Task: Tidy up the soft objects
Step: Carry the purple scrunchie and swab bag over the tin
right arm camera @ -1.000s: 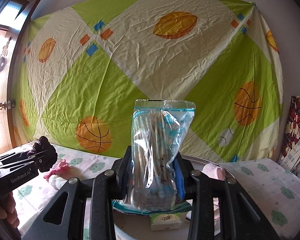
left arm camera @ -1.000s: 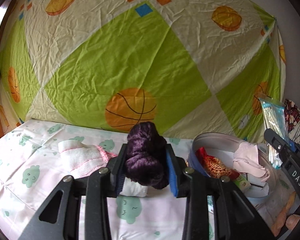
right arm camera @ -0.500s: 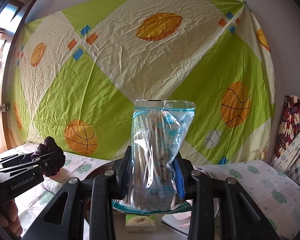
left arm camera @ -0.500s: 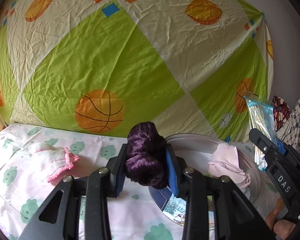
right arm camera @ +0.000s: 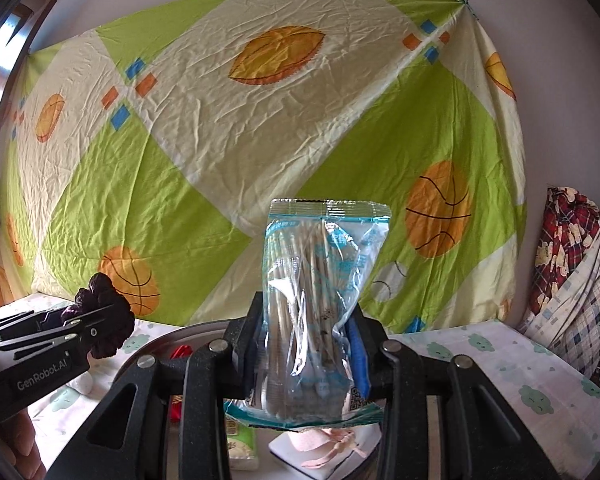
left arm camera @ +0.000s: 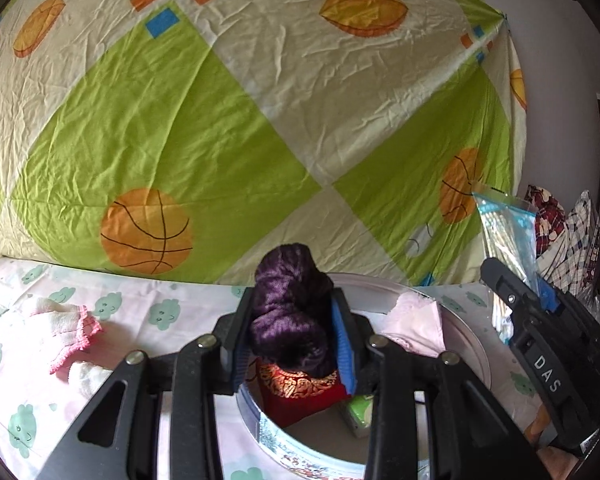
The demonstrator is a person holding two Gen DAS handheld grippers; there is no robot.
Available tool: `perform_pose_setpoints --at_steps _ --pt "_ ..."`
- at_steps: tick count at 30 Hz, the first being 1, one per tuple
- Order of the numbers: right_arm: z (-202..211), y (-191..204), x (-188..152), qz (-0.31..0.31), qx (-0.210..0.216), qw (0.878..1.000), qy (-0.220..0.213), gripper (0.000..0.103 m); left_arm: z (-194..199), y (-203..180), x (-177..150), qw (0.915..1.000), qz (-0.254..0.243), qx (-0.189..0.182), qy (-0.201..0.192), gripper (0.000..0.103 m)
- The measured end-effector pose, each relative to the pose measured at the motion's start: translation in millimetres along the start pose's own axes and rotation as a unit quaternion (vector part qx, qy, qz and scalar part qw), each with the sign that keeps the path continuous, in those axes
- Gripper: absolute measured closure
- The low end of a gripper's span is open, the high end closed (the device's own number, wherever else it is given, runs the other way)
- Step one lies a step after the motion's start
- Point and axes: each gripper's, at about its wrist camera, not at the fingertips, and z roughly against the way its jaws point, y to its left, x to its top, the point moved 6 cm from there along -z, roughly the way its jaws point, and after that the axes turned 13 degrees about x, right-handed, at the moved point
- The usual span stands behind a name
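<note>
My left gripper (left arm camera: 292,332) is shut on a dark purple scrunchie (left arm camera: 290,304), held just above the near rim of a round tin (left arm camera: 466,344). In the right wrist view that scrunchie (right arm camera: 104,316) shows at the left in the same gripper (right arm camera: 96,322). My right gripper (right arm camera: 306,344) is shut on a clear bag of cotton swabs (right arm camera: 320,304), upright over the tin (right arm camera: 156,344). The bag (left arm camera: 504,240) also appears at the right edge of the left wrist view. Inside the tin lie a red and gold pouch (left arm camera: 300,392), a pink cloth (left arm camera: 416,324) and a green tissue pack (left arm camera: 358,410).
White gloves with pink cuffs (left arm camera: 60,328) lie on the cloud-print sheet (left arm camera: 148,312) left of the tin. A green and cream sheet with basketballs (left arm camera: 220,120) hangs behind. Plaid clothes (right arm camera: 572,264) pile up at the far right. A hand (right arm camera: 20,440) holds the left gripper.
Both grippers have swung to the right with their loads. The tin has come under the left gripper, and the white gloves have slid toward the left edge.
</note>
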Motion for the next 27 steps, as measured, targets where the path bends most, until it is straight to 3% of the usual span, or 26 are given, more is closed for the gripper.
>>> perform_pose_setpoints --at_steps 20,27 --pt "-14.0 -56.8 -4.4 -0.007 -0.064 0.998 0.017 0.064 -23.0 -41.2 -5.1 0.9995 -0.018 -0.018 0.018 0.069" --pt "-30.7 -60.7 -16.7 -0.012 -0.054 0.997 0.048 0.064 -33.8 -56.1 -13.3 0.9988 -0.03 -0.018 0.035 0.069"
